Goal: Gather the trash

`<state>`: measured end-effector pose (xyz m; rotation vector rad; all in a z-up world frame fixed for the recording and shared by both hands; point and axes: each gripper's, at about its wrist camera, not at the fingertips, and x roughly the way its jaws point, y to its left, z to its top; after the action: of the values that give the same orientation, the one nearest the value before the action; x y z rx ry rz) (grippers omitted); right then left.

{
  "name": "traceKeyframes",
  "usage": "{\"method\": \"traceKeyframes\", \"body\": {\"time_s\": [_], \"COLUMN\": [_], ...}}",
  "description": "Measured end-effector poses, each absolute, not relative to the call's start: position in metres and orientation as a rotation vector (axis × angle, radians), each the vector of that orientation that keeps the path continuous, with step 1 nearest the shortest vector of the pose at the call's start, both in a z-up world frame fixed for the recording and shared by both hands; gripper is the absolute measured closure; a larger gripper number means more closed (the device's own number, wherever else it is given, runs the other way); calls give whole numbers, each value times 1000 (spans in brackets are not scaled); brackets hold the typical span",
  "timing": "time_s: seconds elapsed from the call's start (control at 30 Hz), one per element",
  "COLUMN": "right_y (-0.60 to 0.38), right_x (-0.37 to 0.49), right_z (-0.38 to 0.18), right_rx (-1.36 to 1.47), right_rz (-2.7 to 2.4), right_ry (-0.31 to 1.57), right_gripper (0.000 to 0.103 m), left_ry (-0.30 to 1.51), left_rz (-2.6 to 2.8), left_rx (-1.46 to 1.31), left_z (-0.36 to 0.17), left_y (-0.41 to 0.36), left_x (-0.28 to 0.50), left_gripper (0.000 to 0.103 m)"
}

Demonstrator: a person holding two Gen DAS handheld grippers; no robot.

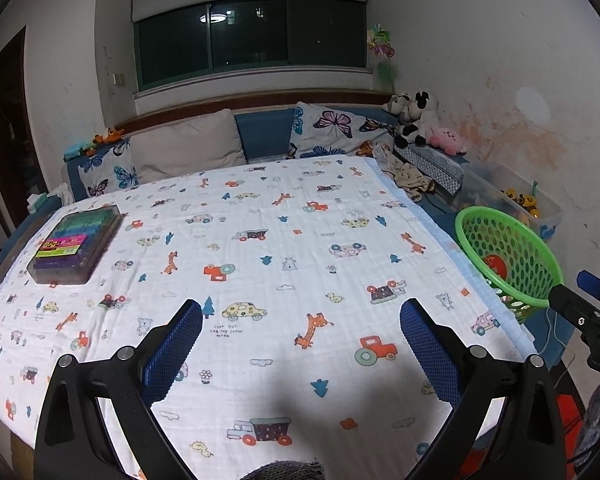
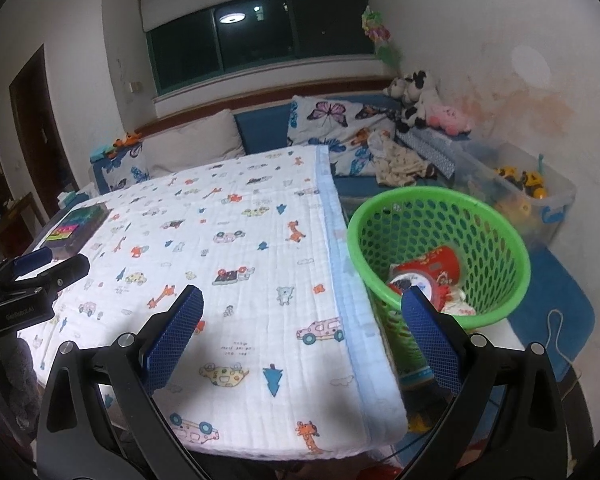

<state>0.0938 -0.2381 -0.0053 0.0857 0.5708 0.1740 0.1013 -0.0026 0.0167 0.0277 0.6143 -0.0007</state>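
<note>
A green mesh basket stands right of the table, holding red and white wrappers. It also shows in the left wrist view at the right. My left gripper is open and empty above the table's cartoon-print cloth. My right gripper is open and empty, hovering over the cloth's right edge, its right finger near the basket rim. The right gripper shows at the far right of the left wrist view.
A clear box of coloured markers lies at the table's far left. Behind are pillows, plush toys, a crumpled cloth and a clear bin of toy vehicles. A blue mat lies right of the basket.
</note>
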Motion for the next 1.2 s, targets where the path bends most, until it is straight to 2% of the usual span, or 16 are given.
{"method": "traceKeyframes", "body": {"time_s": [1.2], "right_y": [-230], "right_x": [93], "right_z": [-5], "right_rx": [75], "right_rz": [176], "right_ry": [566], "right_gripper": [4], "left_ry": [610], "left_rz": [8], "left_rx": [24], "left_z": [16], "left_y": [-1], "left_x": [97], "left_gripper": [7]}}
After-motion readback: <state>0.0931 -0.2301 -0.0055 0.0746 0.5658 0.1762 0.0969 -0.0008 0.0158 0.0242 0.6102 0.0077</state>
